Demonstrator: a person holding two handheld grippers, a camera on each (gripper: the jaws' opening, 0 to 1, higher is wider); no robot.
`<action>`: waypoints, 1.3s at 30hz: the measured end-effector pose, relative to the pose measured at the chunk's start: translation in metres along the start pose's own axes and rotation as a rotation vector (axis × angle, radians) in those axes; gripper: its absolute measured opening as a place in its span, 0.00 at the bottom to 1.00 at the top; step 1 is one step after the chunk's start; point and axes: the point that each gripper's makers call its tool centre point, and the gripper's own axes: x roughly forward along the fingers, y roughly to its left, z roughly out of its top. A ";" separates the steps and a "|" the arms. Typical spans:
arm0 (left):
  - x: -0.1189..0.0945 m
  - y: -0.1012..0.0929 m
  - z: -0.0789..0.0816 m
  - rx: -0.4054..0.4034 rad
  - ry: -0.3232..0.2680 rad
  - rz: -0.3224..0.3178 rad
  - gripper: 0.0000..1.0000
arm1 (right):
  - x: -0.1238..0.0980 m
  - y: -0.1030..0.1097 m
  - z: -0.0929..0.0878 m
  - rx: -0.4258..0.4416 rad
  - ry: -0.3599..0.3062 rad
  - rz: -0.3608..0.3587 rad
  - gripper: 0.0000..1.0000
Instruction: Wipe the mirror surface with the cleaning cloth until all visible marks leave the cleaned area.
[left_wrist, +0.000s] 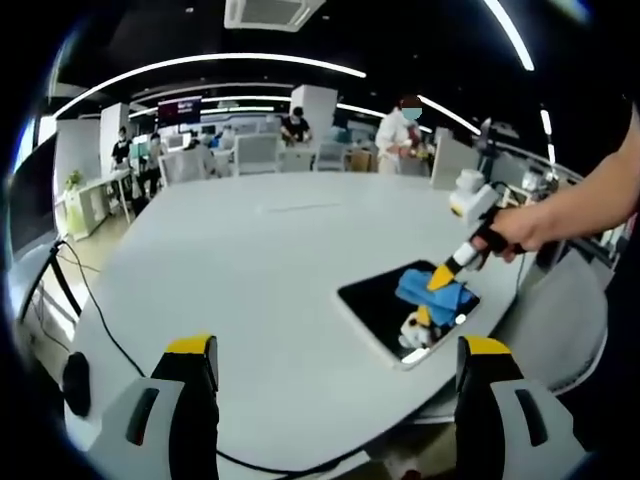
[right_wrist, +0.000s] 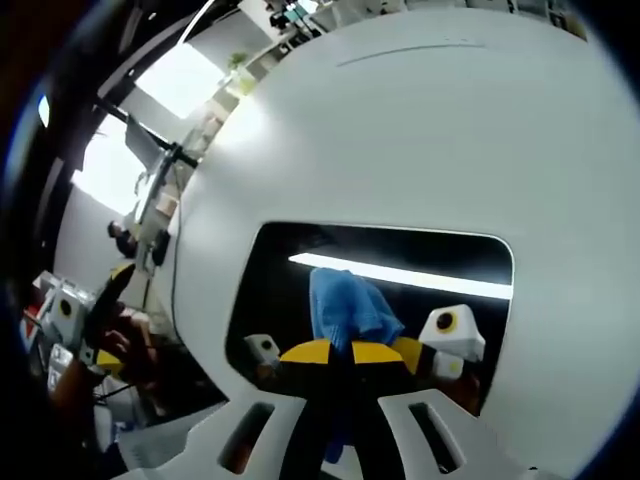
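A rectangular mirror (left_wrist: 372, 300) with a white rim lies flat on the white table (left_wrist: 250, 260), near its right edge. A blue cleaning cloth (left_wrist: 432, 291) rests on the glass. My right gripper (left_wrist: 441, 279), held by a hand, comes in from the right and presses down on the cloth. In the right gripper view the mirror (right_wrist: 280, 275) reflects a ceiling light, and the cloth (right_wrist: 343, 305) is bunched between the yellow tips of my right gripper (right_wrist: 346, 352), which is shut on it. My left gripper (left_wrist: 338, 348) hovers open over the table's near edge, left of the mirror, holding nothing.
A black cable (left_wrist: 100, 320) runs along the table's left and front edge. A tripod's legs (left_wrist: 45, 280) stand off the left side. People (left_wrist: 402, 135), chairs and desks are far behind the table. A grey chair (left_wrist: 565, 320) sits just right of the mirror.
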 end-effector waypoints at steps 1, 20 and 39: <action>0.000 0.000 -0.001 -0.002 0.003 0.000 1.00 | -0.001 -0.003 0.000 0.002 0.000 0.000 0.00; 0.008 -0.002 0.011 0.002 0.029 0.047 1.00 | -0.029 -0.051 0.001 0.054 -0.011 0.044 0.00; 0.006 0.009 0.014 0.073 0.025 -0.004 1.00 | -0.040 -0.073 -0.001 0.088 -0.024 -0.016 0.00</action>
